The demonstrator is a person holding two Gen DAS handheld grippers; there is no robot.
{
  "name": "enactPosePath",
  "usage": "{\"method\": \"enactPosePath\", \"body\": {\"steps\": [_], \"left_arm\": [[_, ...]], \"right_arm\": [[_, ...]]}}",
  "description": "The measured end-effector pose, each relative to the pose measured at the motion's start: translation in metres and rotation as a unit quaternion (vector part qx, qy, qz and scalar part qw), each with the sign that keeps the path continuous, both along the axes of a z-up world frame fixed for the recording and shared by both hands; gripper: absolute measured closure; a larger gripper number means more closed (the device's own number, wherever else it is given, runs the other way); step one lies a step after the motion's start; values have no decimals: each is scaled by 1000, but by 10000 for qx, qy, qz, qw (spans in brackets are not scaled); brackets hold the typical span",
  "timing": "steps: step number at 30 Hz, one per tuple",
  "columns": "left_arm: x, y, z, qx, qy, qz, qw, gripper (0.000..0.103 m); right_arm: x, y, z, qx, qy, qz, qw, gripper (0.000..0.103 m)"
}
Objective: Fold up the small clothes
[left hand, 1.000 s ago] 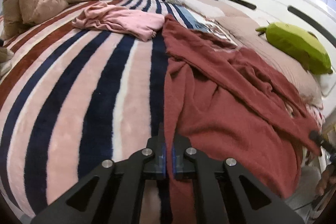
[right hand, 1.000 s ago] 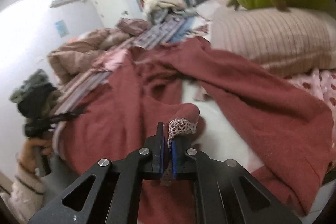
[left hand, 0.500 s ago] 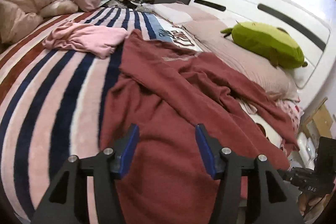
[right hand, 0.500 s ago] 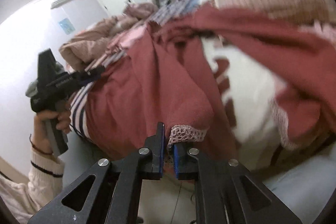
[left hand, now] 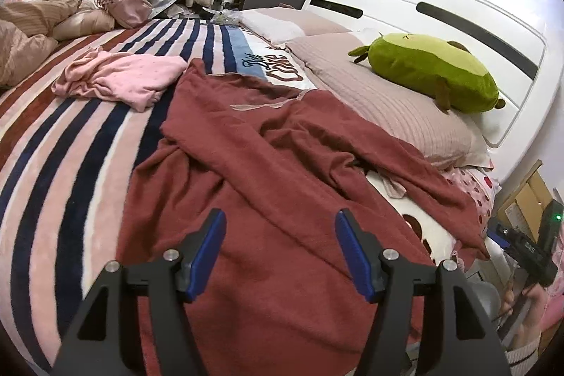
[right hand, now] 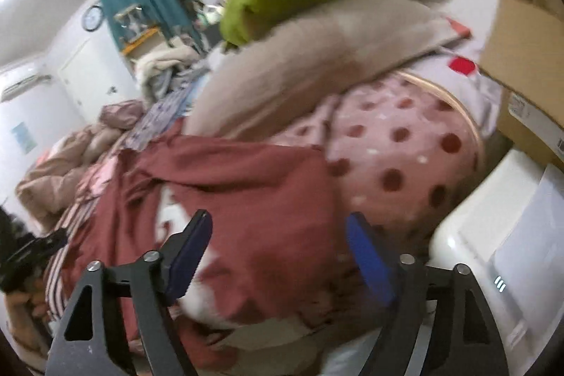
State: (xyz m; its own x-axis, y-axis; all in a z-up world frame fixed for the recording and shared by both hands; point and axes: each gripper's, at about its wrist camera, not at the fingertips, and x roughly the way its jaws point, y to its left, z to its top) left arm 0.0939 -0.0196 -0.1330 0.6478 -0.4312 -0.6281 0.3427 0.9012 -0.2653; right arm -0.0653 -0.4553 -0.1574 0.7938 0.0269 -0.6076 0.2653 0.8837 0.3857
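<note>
A dark red garment (left hand: 268, 171) lies rumpled across the striped bed cover (left hand: 77, 147), its sleeves crossing toward the pillows. It also shows in the right wrist view (right hand: 246, 185), blurred, hanging over the bed's edge. My left gripper (left hand: 280, 251) is open and empty, just above the garment's near hem. My right gripper (right hand: 278, 256) is open and empty, over the garment's corner near the bed edge. A pink garment (left hand: 123, 78) lies crumpled farther back on the left.
A green plush toy (left hand: 430, 73) rests on a beige pillow (left hand: 387, 108) by the white headboard (left hand: 440, 6). A pink polka-dot cushion (right hand: 398, 157) and a cardboard box (right hand: 525, 66) sit at the right. Bundled bedding (left hand: 31, 30) lies far left.
Both grippers have opened. The left let go first and shifted right over the red garment. The right released the lace-trimmed edge it held and swung toward the pillows.
</note>
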Motion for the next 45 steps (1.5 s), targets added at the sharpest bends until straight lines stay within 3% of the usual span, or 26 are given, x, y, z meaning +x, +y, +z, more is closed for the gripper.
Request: {"method": "enactPosePath", "body": {"steps": [3, 5, 6, 8, 11, 17, 22, 29, 32, 36, 42, 45], "left_arm": [[1, -11, 1, 11, 20, -85, 10000, 42], [1, -17, 2, 67, 11, -137, 9999, 42], [2, -19, 2, 96, 1, -168, 9998, 42], [3, -21, 2, 93, 12, -199, 9998, 42], [7, -23, 1, 66, 58, -186, 9998, 42], [4, -18, 9, -17, -65, -186, 9998, 42], [-4, 2, 16, -114, -210, 22, 9997, 42], [-26, 55, 24, -367, -478, 588, 9964, 42], [-38, 82, 26, -455, -589, 832, 9937, 42], [-48, 117, 23, -585, -639, 1008, 9911, 42], [-51, 142, 9, -713, -564, 980, 9910, 39], [-45, 142, 3, -805, -537, 965, 9906, 39]], "right_arm": [[17, -3, -14, 6, 314, 218, 9993, 27], [27, 1, -20, -83, 398, 316, 9987, 47], [30, 7, -18, -266, 385, 335, 9983, 52], [33, 15, -11, -484, 324, 467, 9972, 85], [35, 22, -6, -916, 364, 345, 9945, 98], [23, 28, 22, -749, -371, 558, 9949, 101], [39, 70, 62, -796, -979, 1055, 9864, 101], [65, 157, 102, -390, -1563, 2509, 9545, 101], [79, 204, 100, -246, -1471, 3135, 9378, 101], [95, 258, 72, -127, -972, 3699, 9239, 101], [98, 248, 39, 140, -472, 3373, 9401, 101], [91, 251, 36, 110, -382, 3594, 9323, 101]]}}
